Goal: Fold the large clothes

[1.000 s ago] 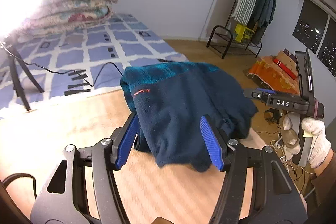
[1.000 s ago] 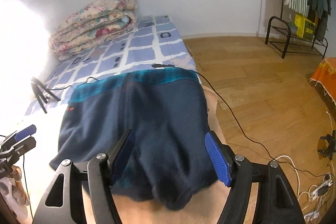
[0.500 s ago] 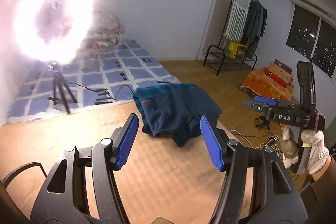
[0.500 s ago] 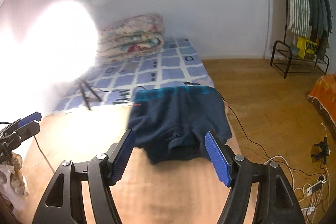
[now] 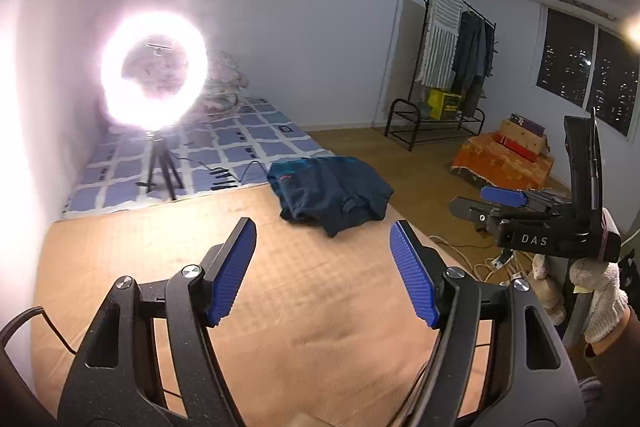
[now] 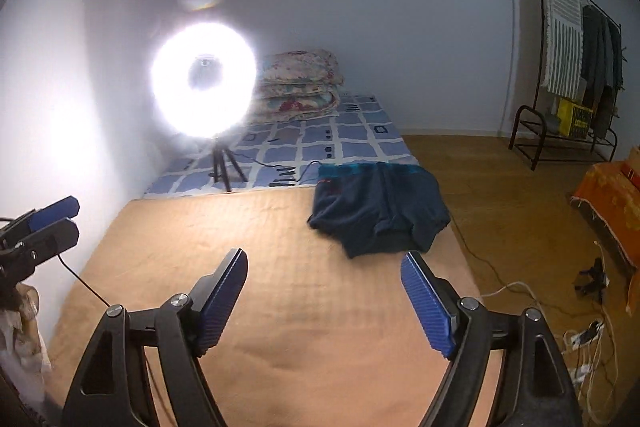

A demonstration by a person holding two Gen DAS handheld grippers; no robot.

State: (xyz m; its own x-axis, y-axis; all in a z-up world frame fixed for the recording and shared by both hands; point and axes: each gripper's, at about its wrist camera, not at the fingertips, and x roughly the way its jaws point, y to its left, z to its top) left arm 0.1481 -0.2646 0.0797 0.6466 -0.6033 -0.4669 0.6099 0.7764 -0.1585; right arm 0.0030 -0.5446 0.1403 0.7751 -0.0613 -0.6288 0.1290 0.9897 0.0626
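Note:
A folded dark blue fleece garment (image 5: 332, 195) (image 6: 380, 211) with a teal band lies at the far right corner of the tan blanket-covered surface (image 5: 280, 291) (image 6: 280, 275). My left gripper (image 5: 322, 231) hovers well back from it, jaws opening, nothing between the blue pads. My right gripper (image 6: 324, 259) is likewise back and above, jaws opening, with nothing between them. The left wrist view shows the right gripper (image 5: 480, 201) side-on, held by a white-gloved hand (image 5: 600, 299). At the left edge of the right wrist view, the left gripper (image 6: 60, 221) shows.
A glaring ring light on a tripod (image 5: 154, 71) (image 6: 204, 79) stands on a blue-checked mattress (image 5: 240, 143) beyond the surface. Folded quilts (image 6: 300, 83) lie behind it. A clothes rack (image 5: 452, 59), an orange-covered pile (image 5: 504, 155) and floor cables (image 6: 580, 339) are to the right.
Both grippers have drawn back and up from the garment, which now looks small and far off. Their jaws stand wider. The ring light has come into view.

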